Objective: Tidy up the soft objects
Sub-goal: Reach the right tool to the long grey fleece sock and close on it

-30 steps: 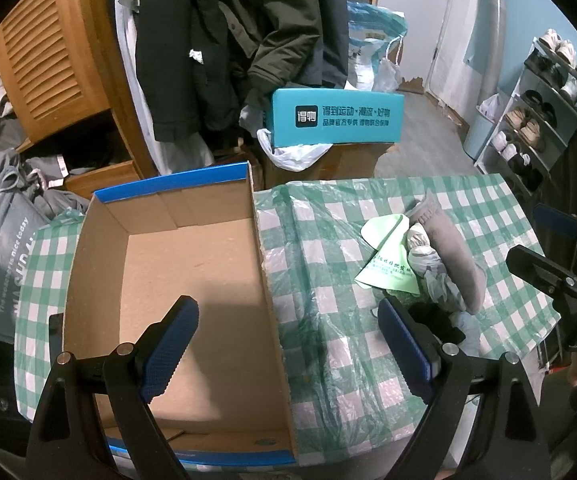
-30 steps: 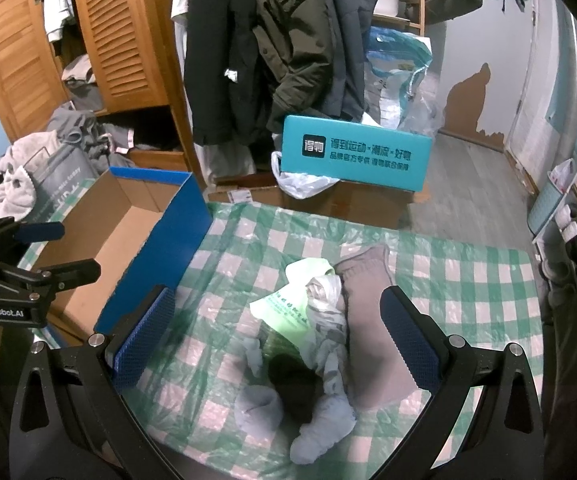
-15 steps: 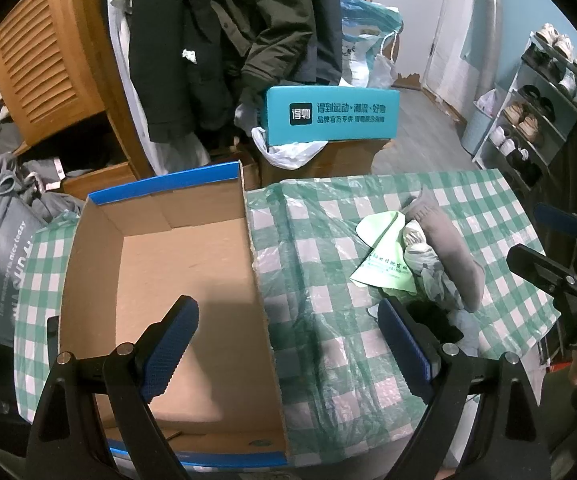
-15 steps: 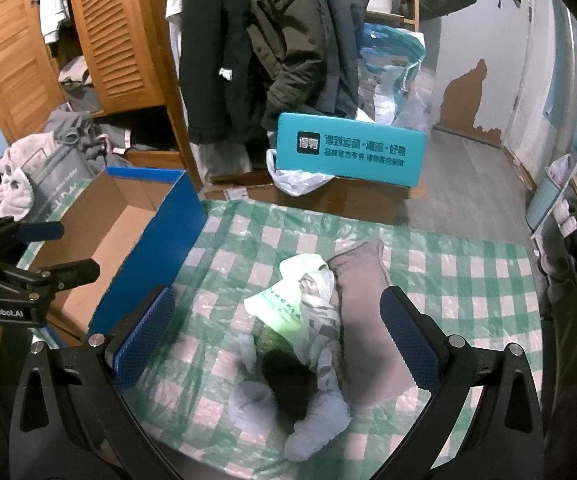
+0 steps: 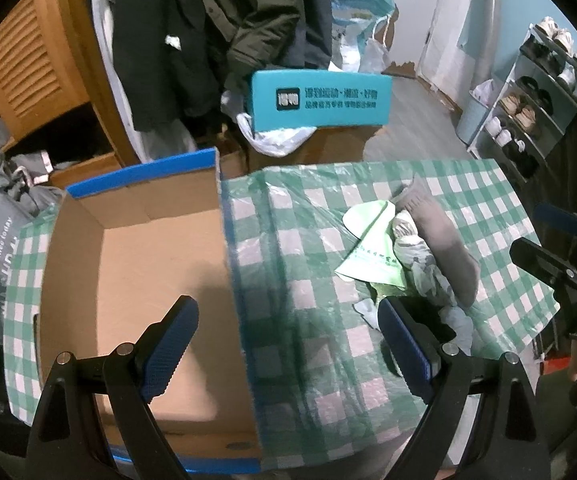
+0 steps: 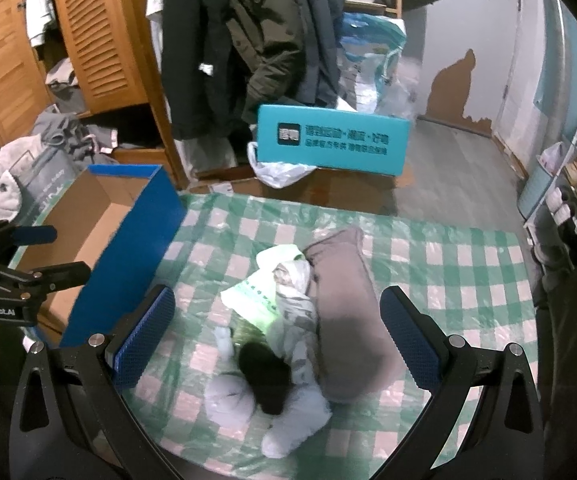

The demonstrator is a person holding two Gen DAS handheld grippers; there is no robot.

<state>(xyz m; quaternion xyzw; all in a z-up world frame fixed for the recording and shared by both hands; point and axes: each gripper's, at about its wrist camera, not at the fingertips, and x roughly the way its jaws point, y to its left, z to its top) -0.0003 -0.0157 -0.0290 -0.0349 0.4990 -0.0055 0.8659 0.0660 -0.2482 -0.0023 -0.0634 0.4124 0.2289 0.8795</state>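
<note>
A: In your left wrist view, what do you see?

B: Your left gripper [image 5: 288, 344] stands wide apart and holds nothing. One finger hangs over the cardboard box [image 5: 136, 264], the other over the green checked cloth [image 5: 304, 240]. The pile of soft objects [image 5: 416, 252] lies to the right on the cloth, well apart from the box. The right finger [image 5: 406, 350] hides the near end of the pile, so you cannot tell what lies there.

A: And the box?

B: It is open and nothing shows inside. Its near edge is cut off behind the gripper.

A: Now the right wrist view.

B: Your right gripper [image 6: 276, 336] is also wide apart and empty, above the pile. Here the whole pile shows: a grey sock [image 6: 348, 308], a light green bag [image 6: 256, 300] beside it, a patterned pale piece [image 6: 294, 300] between them, a black item [image 6: 264, 376] and pale socks [image 6: 288, 424] at the near end. The near items are blurred, so their exact kind is hard to tell.

A: The box here?

B: Only its blue outer wall [image 6: 128, 256] and part of the inside show. The left gripper [image 6: 28, 256] is seen at the left edge.
</note>
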